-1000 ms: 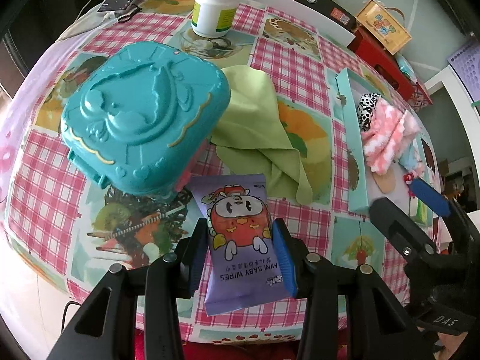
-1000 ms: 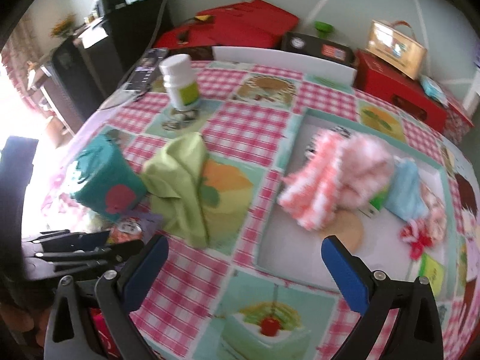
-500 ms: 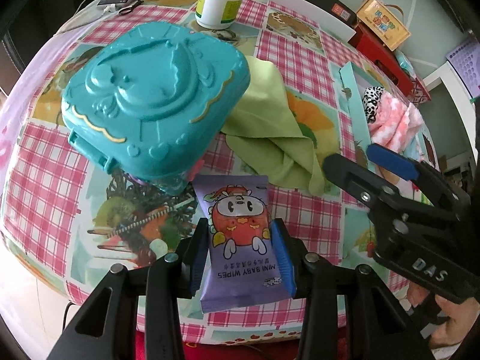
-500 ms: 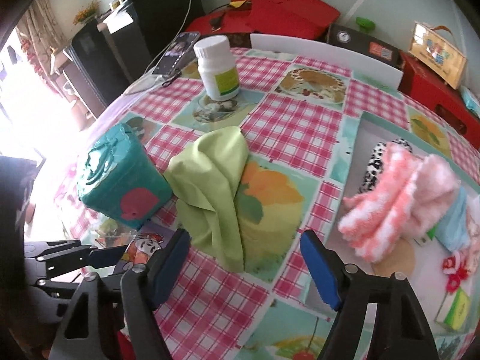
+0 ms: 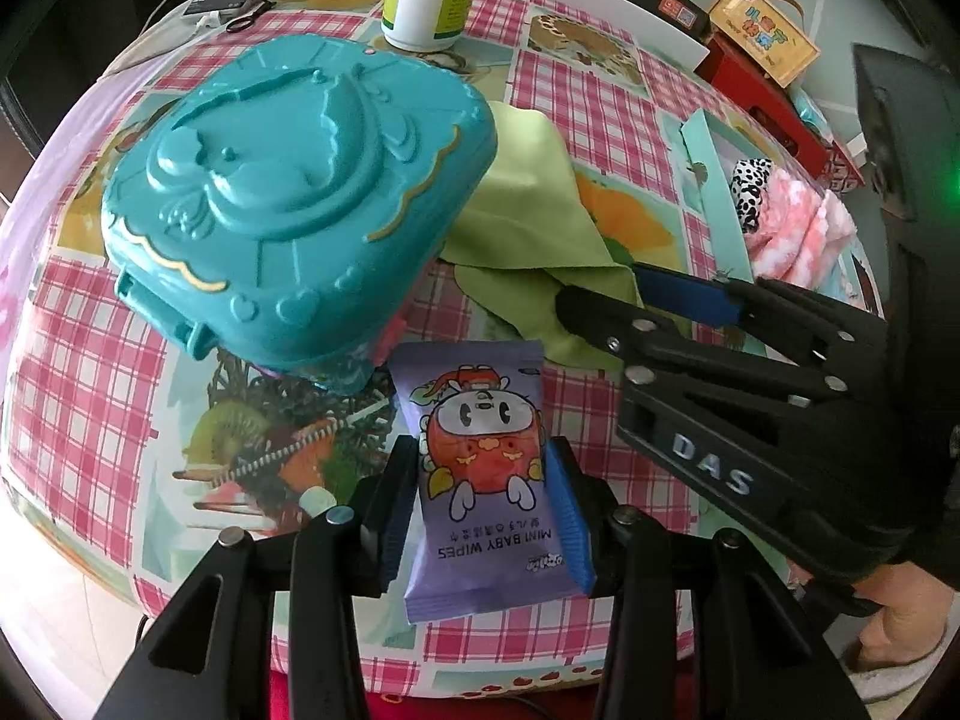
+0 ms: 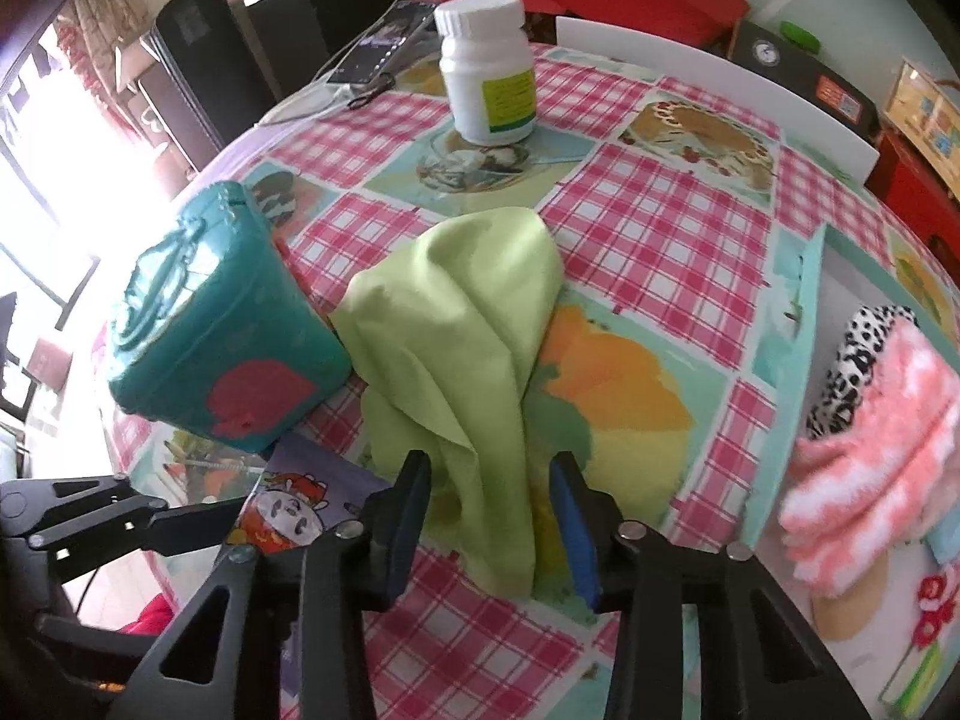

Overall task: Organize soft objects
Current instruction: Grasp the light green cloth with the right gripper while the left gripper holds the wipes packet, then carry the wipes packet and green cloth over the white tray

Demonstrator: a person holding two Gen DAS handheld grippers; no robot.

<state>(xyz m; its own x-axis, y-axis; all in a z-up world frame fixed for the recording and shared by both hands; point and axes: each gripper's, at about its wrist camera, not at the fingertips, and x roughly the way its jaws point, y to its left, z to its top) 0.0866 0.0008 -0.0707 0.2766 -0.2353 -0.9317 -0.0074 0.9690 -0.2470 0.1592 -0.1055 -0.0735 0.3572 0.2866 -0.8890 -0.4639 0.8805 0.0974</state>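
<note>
The purple soft pack of baby wipes (image 5: 489,480) is pinched by the left tongs (image 5: 480,516), ready for lifting. The crumpled green cloth (image 6: 462,360), at twelve o'clock, is being closed on by the right tongs (image 6: 489,528).

Both wrist cams steep-down, close; share green cloth (image 5: 540,222) (image 6: 462,348).

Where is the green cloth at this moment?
In the right wrist view, the green cloth lies mid-table between the teal box and the tray, with the closing right gripper around its near end.
</note>
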